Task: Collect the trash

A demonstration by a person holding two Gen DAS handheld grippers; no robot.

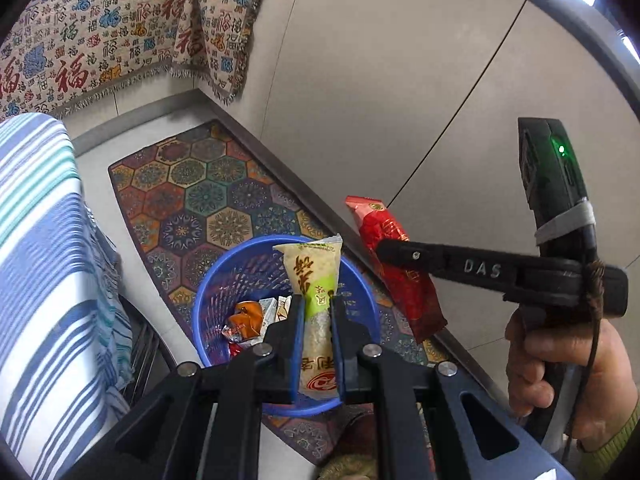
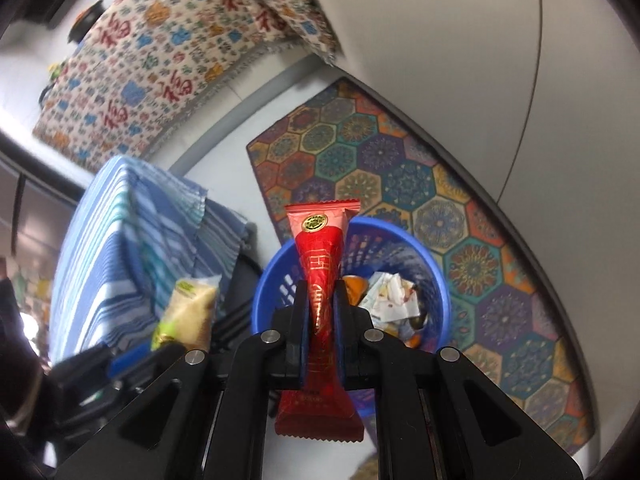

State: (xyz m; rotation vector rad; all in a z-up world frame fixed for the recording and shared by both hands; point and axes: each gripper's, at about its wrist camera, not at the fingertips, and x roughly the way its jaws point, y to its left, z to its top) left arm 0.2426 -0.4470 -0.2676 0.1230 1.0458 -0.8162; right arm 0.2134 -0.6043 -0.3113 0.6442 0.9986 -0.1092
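My left gripper (image 1: pixel 316 300) is shut on a beige and green snack packet (image 1: pixel 318 280), held upright over the blue mesh basket (image 1: pixel 208 312). Several crumpled wrappers (image 1: pixel 250 320) lie in the basket's bottom. To the right in the left wrist view, my right gripper (image 1: pixel 382 250) pinches a red snack packet (image 1: pixel 394 264) above the basket's right rim, with a hand (image 1: pixel 560 368) on its grip. In the right wrist view my right gripper (image 2: pixel 320 300) is shut on the red packet (image 2: pixel 320 260) over the same basket (image 2: pixel 436 280). The beige packet (image 2: pixel 190 308) shows at lower left.
The basket stands on a hexagon-patterned rug (image 1: pixel 208 192) beside a pale wall (image 1: pixel 400 80). A blue and white striped cloth (image 1: pixel 48 260) covers furniture at the left. A patterned throw (image 1: pixel 100 28) with red characters hangs at the back.
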